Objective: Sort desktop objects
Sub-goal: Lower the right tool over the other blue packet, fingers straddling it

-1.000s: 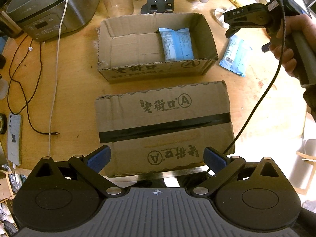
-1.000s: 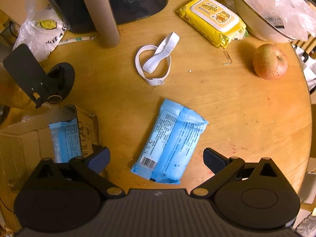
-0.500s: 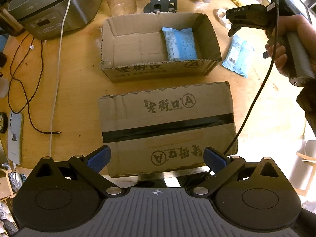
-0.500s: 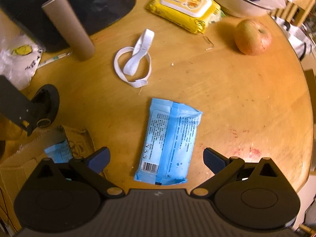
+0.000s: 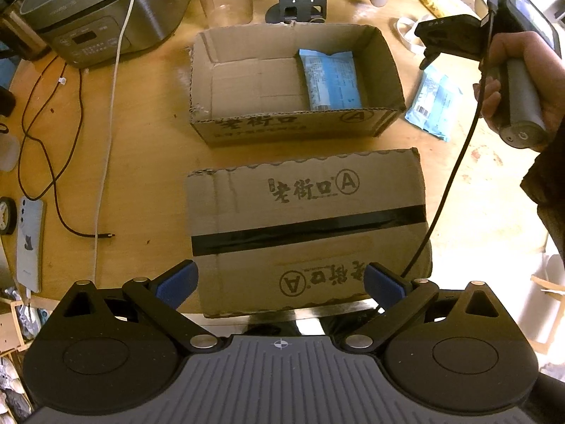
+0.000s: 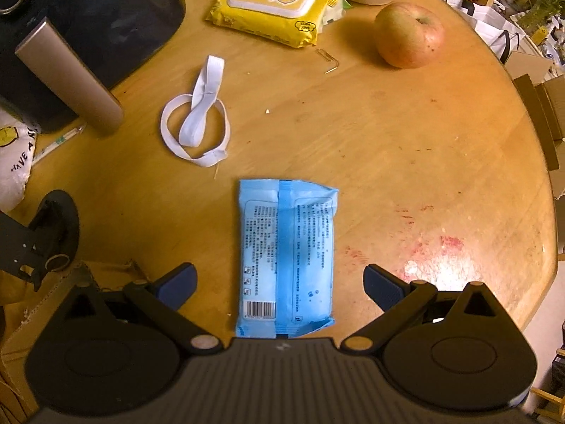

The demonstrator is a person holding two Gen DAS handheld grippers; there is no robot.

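Two tongs are wide open and hold nothing. At the lower middle of the left view the left tongs (image 5: 280,284) hang over the taped box (image 5: 307,229), far from the work. In the upper middle the open box (image 5: 295,84) already keeps one blue pack (image 5: 330,79). At the lower middle of the right view the second blue pack (image 6: 286,259) lies flat on the tabletop (image 6: 406,148), exactly between the fingers of the right tongs (image 6: 280,284), its long axis pointing away from them. Half a second ago this pack sat tilted and more to the left; now it is straight and centred.
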